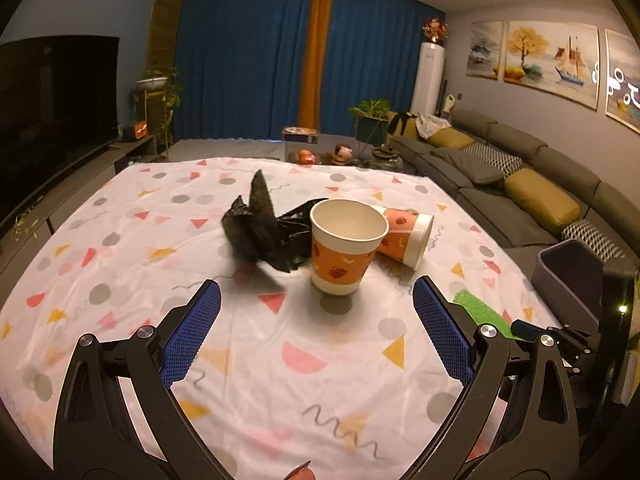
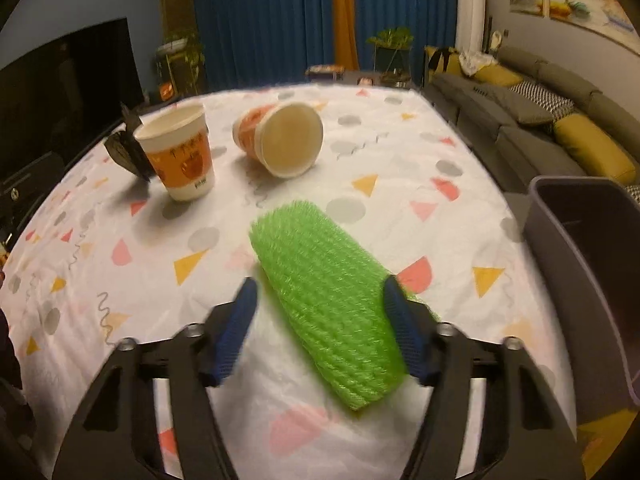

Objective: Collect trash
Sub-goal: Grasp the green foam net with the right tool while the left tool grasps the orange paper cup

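Observation:
An orange-and-white paper cup [image 1: 346,248] [image 2: 180,156] stands upright on the patterned tablecloth [image 1: 120,280]. A second cup [image 1: 404,236] [image 2: 280,140] lies on its side just behind it. A crumpled black plastic bag [image 1: 264,228] [image 2: 128,152] sits left of the upright cup. My left gripper [image 1: 317,286] is open wide, just short of the upright cup, with nothing between its fingers. A green foam net sleeve [image 2: 324,304] [image 1: 478,308] lies between the fingers of my right gripper [image 2: 320,282]. Its right pad touches the net and its left pad stands a little off it.
A grey bin [image 2: 580,264] [image 1: 568,280] stands off the table's right edge. A grey sofa [image 1: 520,184] with cushions runs along the right wall. A dark TV [image 1: 56,112] is on the left and a low coffee table [image 1: 340,152] behind.

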Action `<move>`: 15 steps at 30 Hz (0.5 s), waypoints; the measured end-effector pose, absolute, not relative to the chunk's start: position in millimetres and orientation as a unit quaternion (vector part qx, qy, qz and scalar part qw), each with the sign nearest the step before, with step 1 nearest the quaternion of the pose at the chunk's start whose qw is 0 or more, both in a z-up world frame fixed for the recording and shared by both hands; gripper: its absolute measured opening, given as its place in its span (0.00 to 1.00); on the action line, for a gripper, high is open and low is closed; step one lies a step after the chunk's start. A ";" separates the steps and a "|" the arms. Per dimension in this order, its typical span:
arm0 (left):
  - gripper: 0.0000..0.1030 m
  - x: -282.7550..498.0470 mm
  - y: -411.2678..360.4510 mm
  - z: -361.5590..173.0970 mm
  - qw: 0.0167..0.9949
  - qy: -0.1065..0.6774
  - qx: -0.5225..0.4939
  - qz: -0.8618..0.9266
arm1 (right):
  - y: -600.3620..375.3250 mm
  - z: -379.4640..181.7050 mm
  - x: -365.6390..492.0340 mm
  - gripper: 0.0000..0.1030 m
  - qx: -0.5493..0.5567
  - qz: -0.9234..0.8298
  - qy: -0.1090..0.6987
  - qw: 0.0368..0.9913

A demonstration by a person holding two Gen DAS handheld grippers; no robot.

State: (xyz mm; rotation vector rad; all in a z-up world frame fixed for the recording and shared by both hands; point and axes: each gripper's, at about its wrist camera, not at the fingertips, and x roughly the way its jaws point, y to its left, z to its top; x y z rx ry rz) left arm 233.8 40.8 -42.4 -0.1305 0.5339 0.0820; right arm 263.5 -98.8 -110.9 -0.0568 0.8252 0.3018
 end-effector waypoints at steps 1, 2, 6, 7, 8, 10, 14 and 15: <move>0.92 240.6 38.6 -44.0 0.962 0.265 -0.058 0.038 | -99.3 -112.5 265.9 0.47 -0.025 0.148 0.403 0.903; 0.92 245.1 37.4 -45.1 0.962 0.266 -0.056 0.037 | -100.3 -113.7 267.7 0.45 -0.021 0.150 0.408 0.900; 0.92 264.9 38.1 -50.6 0.959 0.276 -0.060 0.033 | -106.9 -114.1 269.4 0.28 -0.002 0.162 0.407 0.899; 0.92 271.5 37.7 -52.6 0.957 0.281 -0.059 0.035 | -107.7 -113.6 268.8 0.23 0.001 0.164 0.405 0.900; 0.92 276.4 36.9 -54.3 0.957 0.283 -0.056 0.036 | -108.9 -112.3 267.9 0.22 0.004 0.165 0.401 0.901; 0.92 284.4 34.7 -57.1 0.956 0.287 -0.050 0.036 | -112.2 -108.3 264.1 0.19 0.011 0.166 0.387 0.907; 0.92 300.7 32.1 -64.3 0.953 0.298 -0.048 0.037 | -122.1 -100.5 256.9 0.18 0.032 0.164 0.360 0.918; 0.92 304.7 31.7 -65.6 0.951 0.302 -0.048 0.037 | -125.5 -98.6 255.1 0.18 0.040 0.164 0.351 0.921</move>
